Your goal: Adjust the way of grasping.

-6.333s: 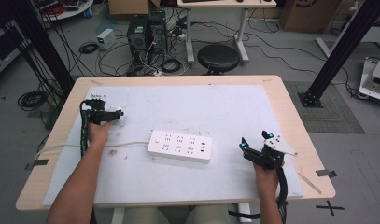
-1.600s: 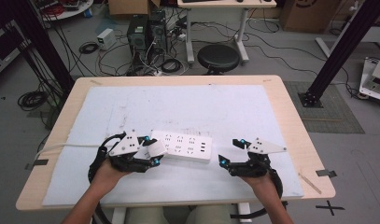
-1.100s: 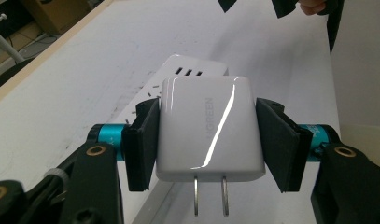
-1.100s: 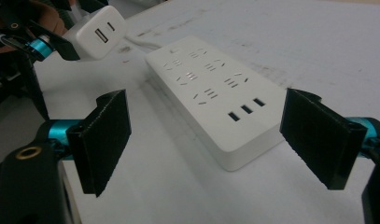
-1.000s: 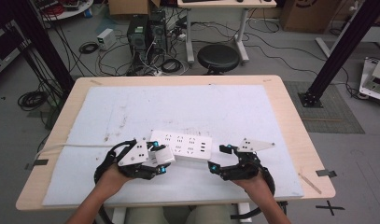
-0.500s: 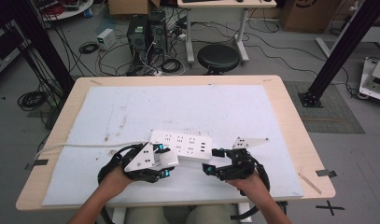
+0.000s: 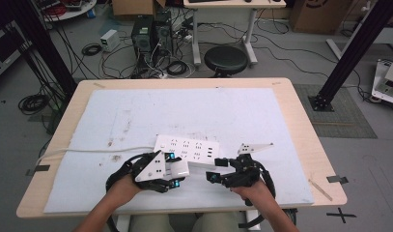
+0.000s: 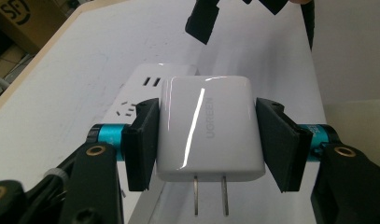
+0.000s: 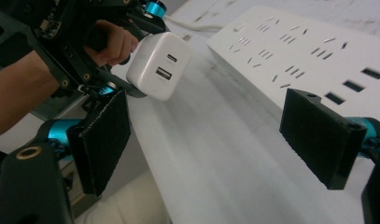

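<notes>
Near the front edge of the table (image 7: 300,121), your left gripper (image 7: 177,176) is clamped on a white UGREEN charger (image 8: 208,128), both pads pressed flat against its sides; its two prongs point back toward your hand. You hold it just in front of the near edge of the white power strip (image 7: 187,150), which lies flat on the white mat (image 7: 194,108). Your right gripper (image 9: 206,140) has its jaws spread wide with nothing between them, close beside the strip's right end and facing the charger.
</notes>
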### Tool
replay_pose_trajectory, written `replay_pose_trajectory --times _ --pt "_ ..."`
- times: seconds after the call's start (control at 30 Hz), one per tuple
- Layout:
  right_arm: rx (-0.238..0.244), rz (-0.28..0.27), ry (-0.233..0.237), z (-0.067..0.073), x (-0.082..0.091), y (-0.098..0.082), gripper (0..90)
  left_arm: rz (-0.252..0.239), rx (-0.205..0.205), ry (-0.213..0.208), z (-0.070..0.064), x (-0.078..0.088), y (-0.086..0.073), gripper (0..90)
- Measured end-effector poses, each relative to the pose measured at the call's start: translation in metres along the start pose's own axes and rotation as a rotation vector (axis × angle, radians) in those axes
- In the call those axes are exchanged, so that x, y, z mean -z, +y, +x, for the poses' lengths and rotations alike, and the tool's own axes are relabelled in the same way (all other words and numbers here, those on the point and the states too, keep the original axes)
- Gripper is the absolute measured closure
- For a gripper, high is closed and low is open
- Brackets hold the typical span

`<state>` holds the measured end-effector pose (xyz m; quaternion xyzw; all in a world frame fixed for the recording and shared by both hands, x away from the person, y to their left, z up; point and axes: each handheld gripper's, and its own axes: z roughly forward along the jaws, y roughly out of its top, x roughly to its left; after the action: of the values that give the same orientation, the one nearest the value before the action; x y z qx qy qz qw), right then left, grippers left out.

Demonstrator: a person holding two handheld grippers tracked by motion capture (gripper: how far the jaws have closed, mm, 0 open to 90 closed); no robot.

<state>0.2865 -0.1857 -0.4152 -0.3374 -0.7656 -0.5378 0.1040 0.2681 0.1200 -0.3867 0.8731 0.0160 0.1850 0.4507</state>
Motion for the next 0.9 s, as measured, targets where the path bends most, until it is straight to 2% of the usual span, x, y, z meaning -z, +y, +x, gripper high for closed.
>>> replay_pose_trajectory --times 0.13,0.17,0.4,0.67,0.77,0.9 --pt "-0.017 0.013 0.026 0.001 -0.001 0.000 16.8 0.002 -0.013 -0.005 -0.003 -0.004 0.002 42.5" --pt "-0.031 0.012 0.046 0.000 -0.003 0.000 16.8 0.002 -0.018 -0.010 -0.004 -0.006 0.003 42.5" --pt "-0.050 0.026 0.066 0.001 -0.005 0.000 16.8 0.005 -0.034 -0.014 -0.007 -0.010 0.006 42.5" --pt "-0.105 0.046 0.118 0.000 -0.011 0.000 16.8 0.003 -0.072 -0.023 -0.012 -0.016 0.009 42.5" --pt "-0.112 0.050 0.139 0.000 -0.014 0.001 16.7 0.002 -0.084 -0.025 -0.014 -0.018 0.011 42.5" --pt "-0.136 0.059 0.159 -0.001 -0.017 0.002 16.7 -0.003 -0.091 -0.027 -0.014 -0.020 0.013 42.5"
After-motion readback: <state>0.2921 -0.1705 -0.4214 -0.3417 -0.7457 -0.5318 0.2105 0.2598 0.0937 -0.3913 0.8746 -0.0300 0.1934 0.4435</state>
